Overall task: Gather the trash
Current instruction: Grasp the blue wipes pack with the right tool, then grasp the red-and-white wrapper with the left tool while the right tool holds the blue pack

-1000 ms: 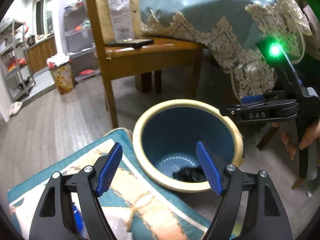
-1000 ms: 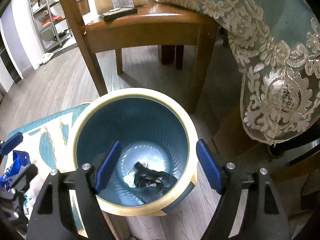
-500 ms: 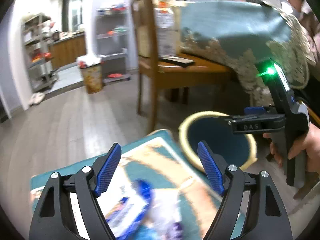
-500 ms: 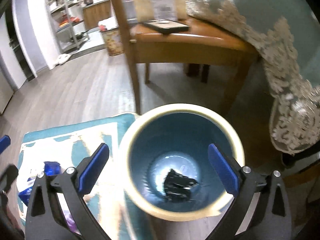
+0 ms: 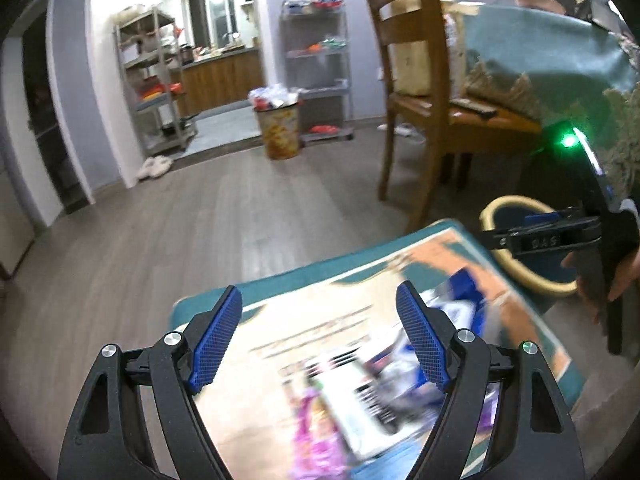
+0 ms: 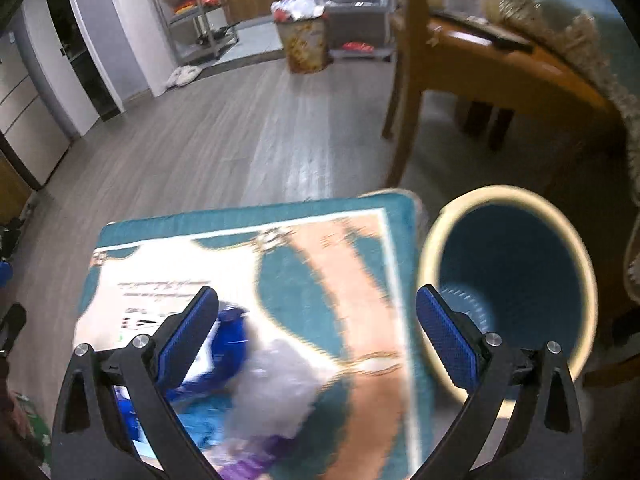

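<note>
Blurred wrappers and bags of trash (image 6: 256, 376) lay heaped on a teal and cream rug (image 6: 344, 224), beside a blue bin (image 6: 516, 272) with a cream rim.

The heap held a blue packet (image 6: 230, 338), a pale crumpled bag (image 6: 276, 384) and a pink wrapper (image 5: 316, 436), all smeared by motion. The bin stood on the wooden floor (image 6: 240, 132), touching the rug's right edge, near a wooden chair (image 5: 420, 92). The right gripper (image 6: 316, 332) hung above the heap, its blue fingers (image 6: 448, 340) wide apart and empty. The left gripper (image 5: 320, 336) hung over the rug's near side, fingers (image 5: 216, 336) also apart, gripping nothing. A patterned, overfull basket (image 5: 280, 128) stood far across the floor.
</note>
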Available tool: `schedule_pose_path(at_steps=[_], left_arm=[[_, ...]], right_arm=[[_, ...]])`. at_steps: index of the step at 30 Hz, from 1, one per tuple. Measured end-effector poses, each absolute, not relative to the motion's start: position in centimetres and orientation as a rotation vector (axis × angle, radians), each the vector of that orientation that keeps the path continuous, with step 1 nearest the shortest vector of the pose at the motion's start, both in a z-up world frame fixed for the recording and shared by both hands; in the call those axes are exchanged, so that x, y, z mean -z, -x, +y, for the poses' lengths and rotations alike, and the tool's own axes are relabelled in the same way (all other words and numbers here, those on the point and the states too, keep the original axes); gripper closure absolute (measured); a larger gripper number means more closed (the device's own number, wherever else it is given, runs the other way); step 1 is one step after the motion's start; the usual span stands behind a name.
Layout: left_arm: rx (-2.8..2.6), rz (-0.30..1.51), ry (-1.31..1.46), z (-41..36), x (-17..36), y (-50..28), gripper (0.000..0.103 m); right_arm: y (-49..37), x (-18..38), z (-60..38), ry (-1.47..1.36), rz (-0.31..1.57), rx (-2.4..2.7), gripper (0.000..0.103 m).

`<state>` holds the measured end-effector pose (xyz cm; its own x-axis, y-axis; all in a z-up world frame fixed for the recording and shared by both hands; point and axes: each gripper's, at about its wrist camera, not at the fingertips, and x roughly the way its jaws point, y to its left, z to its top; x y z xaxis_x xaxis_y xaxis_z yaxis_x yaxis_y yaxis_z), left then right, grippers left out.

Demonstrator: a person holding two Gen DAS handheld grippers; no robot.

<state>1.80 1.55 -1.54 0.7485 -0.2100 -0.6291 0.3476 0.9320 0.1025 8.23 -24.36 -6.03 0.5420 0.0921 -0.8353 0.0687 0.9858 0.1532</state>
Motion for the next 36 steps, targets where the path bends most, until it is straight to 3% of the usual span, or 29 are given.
schedule_pose_path(at_steps=[9, 12, 17, 20, 36], left_arm=[[0.175, 0.807, -0.106, 7.1, 5.3, -4.4, 0.023], [0.159, 0.847, -0.062, 8.0, 6.4, -5.1, 0.023], [0.159, 0.869, -0.071, 7.3, 7.1, -5.5, 0.023], [0.171, 0.868, -0.084, 6.6, 7.2, -5.6, 0.023], [0.209, 0.887, -0.125, 4.1, 7.8, -5.4, 0.023]], right_arm=[[-8.9, 7.8, -20.5, -0.157, 1.063, -0.055, 0.010], [-9.1, 8.7, -19.8, -0.134, 1.096, -0.075, 0.024], [-9.4, 9.9, -18.8, -0.059, 1.137, -0.130, 0.063], [-9.3, 10.0, -18.4, -0.040, 1.139, -0.148, 0.079], [-8.4, 2.3, -21.5, -0.154, 0.904, -0.171, 0.084]])
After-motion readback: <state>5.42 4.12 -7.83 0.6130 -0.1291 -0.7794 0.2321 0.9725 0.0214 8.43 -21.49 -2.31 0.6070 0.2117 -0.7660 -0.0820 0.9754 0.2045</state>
